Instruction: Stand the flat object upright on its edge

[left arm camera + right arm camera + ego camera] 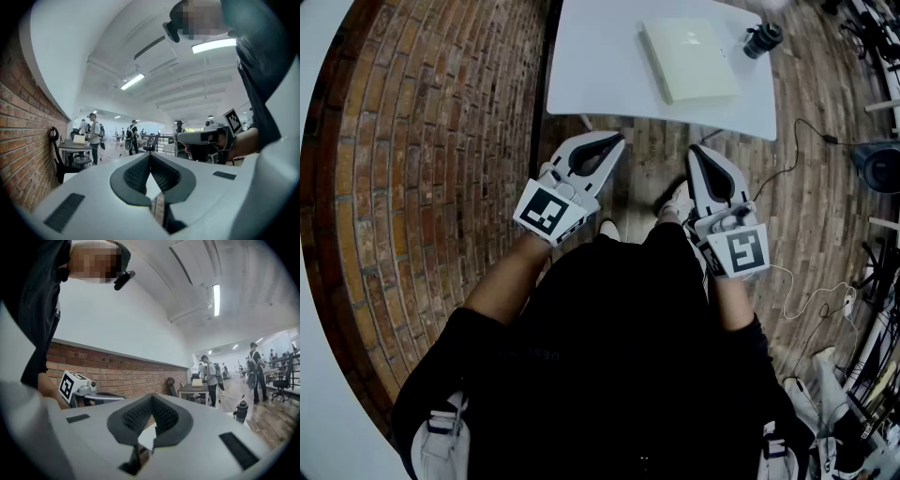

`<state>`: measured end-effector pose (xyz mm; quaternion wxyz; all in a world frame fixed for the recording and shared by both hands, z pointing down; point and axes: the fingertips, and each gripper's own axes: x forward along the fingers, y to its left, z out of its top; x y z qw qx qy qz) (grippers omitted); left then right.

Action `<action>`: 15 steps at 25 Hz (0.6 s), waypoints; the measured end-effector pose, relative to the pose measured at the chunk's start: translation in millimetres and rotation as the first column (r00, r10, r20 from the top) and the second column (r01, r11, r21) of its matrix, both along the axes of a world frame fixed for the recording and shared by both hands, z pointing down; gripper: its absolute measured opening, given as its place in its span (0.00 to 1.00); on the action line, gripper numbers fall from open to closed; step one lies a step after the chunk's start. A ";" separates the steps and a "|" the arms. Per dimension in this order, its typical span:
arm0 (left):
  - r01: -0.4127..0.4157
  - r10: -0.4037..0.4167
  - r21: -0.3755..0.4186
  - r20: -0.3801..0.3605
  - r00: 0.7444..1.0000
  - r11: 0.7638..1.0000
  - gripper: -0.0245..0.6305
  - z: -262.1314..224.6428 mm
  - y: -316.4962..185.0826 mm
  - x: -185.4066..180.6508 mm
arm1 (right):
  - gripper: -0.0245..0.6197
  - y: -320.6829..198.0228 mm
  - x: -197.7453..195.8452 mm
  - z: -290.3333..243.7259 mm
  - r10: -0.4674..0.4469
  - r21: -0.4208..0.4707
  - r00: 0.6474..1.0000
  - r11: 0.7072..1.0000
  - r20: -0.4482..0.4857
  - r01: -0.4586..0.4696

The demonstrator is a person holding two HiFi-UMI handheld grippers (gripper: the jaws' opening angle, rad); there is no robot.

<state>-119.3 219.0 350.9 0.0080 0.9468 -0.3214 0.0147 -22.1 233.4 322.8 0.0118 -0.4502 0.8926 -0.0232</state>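
A pale yellow-green flat object (689,58) lies flat on the white table (600,66) at the top of the head view. Both grippers hang short of the table's near edge, close to the person's body. My left gripper (614,141) is shut and holds nothing; its own view shows the pads (140,171) meeting with nothing between them. My right gripper (696,150) is shut and empty as well, its jaws touching at the tips (152,397). Each gripper shows in the other's view: the right gripper (211,138) and the left gripper (84,390).
A dark bottle (762,39) stands on the table right of the flat object. A brick surface (422,169) fills the left side. Cables (811,300) and equipment lie on the wooden floor at the right. Several people and a desk (75,147) are far off.
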 end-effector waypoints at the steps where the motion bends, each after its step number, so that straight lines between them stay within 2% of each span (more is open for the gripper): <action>1: -0.006 0.006 0.007 0.005 1.000 1.000 0.07 -4.4 8.6 -1.8 | 0.05 6.6 -3.3 -4.5 0.006 0.010 1.000 1.000 -0.003 -0.006; 4: -0.023 0.023 0.026 0.007 1.000 0.999 0.07 -15.5 29.7 -7.9 | 0.05 24.2 -12.3 -13.0 0.027 0.028 1.000 0.999 -0.004 -0.027; 9: -0.037 0.038 0.029 -0.031 0.999 0.999 0.07 -24.8 51.0 -12.0 | 0.05 48.6 -17.8 -11.2 0.038 0.032 0.999 0.999 -0.014 -0.037; 15: -0.049 0.050 0.040 -0.027 0.998 0.998 0.07 -26.6 70.5 -14.3 | 0.05 70.0 -25.1 -5.4 0.049 0.007 0.999 0.999 -0.015 -0.049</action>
